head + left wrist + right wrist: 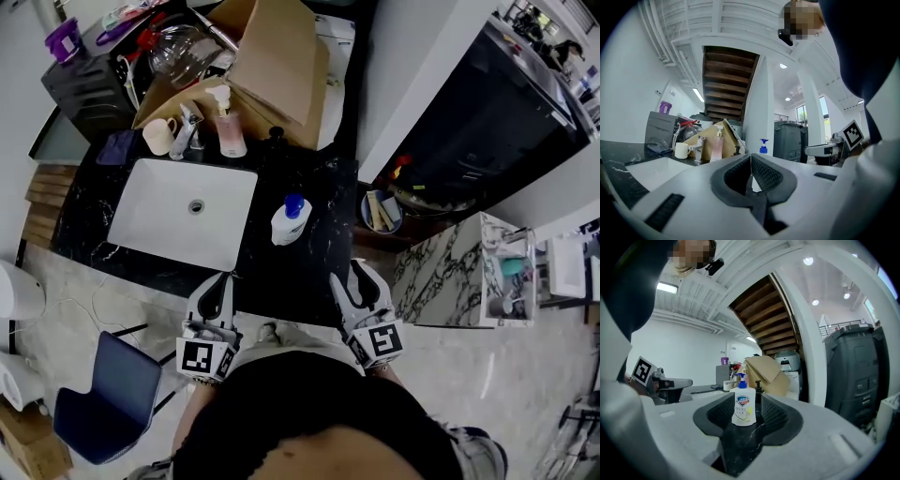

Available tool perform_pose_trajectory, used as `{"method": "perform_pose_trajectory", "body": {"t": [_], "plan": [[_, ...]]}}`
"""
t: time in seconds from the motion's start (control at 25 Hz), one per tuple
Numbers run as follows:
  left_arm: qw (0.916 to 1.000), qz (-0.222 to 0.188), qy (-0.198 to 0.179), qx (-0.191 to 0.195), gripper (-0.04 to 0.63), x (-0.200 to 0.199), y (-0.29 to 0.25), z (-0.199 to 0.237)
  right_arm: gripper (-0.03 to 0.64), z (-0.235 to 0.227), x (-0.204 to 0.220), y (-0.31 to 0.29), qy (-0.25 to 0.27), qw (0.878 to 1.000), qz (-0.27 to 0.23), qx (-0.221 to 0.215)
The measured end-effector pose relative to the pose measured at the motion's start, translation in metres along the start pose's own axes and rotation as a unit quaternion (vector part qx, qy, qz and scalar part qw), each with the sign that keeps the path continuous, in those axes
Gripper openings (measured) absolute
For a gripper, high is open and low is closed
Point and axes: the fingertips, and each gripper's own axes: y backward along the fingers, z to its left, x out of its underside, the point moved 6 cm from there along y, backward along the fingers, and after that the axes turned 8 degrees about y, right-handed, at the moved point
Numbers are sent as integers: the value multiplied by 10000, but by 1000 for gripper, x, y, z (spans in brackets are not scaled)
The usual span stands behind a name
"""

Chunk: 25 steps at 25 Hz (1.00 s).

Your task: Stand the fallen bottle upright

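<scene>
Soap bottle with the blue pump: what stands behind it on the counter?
Behind the soap bottle stand a black dispenser, a cream cup and a cardboard box. Whatever lies directly behind its body is covered.

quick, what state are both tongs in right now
Left tongs: closed, empty.
Right tongs: open, empty; white plastic pump bottle stands ahead, untouched.

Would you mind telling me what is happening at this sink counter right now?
A person stands at the black marble counter with tongs in each hand. The white plastic soap bottle with the blue pump stands upright beside the white rectangular sink. Neither tool touches it: the left tongs are shut and empty, and the right tongs are open, aimed at the bottle from the counter's near edge.
</scene>
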Motion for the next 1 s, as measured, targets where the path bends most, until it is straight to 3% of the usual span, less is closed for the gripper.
{"method": "perform_pose_trajectory", "body": {"t": [0.48, 1.0], "plan": [[9999, 116, -5, -17, 6, 5, 0, 1, 28, -8, 2, -4, -110, 9998, -97, 147], [9998, 123, 49, -156, 6, 8, 9, 2, 5, -2, 10, -4, -85, 9999, 22, 66]]}}
